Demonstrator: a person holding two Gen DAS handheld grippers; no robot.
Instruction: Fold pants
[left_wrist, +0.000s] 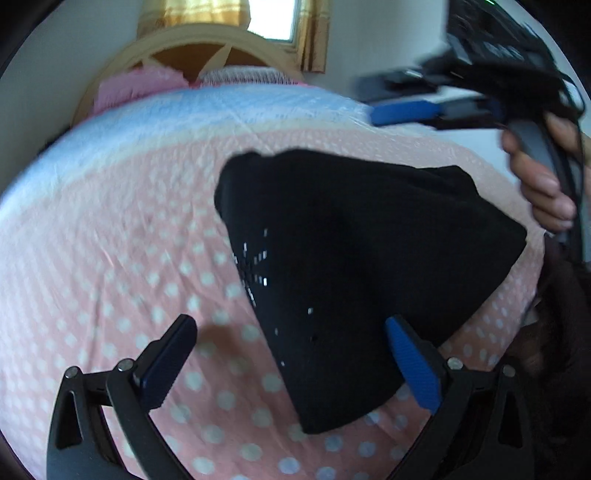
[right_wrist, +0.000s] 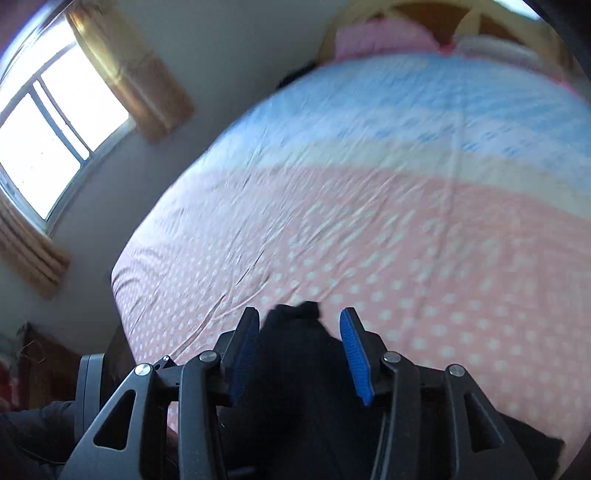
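Black pants (left_wrist: 362, 258) lie folded into a compact wedge on the pink dotted bedsheet (left_wrist: 110, 277). My left gripper (left_wrist: 290, 328) hangs open and wide just above the sheet, with the near corner of the pants between its fingers and neither pad pressing on it. In the right wrist view, my right gripper (right_wrist: 299, 319) is open, with a bunch of the black pants (right_wrist: 291, 350) in the gap; bedsheet shows between the cloth and the right pad. In the left wrist view, the right gripper (left_wrist: 369, 99) is blurred at the upper right, held by a hand (left_wrist: 543, 184).
The sheet turns blue (right_wrist: 369, 107) toward the wooden headboard (left_wrist: 207, 40), where pink pillows (left_wrist: 125, 88) lie. A window with tan curtains (right_wrist: 48, 129) is on the wall to the left of the bed. The bed's left edge (right_wrist: 122, 258) drops to the floor.
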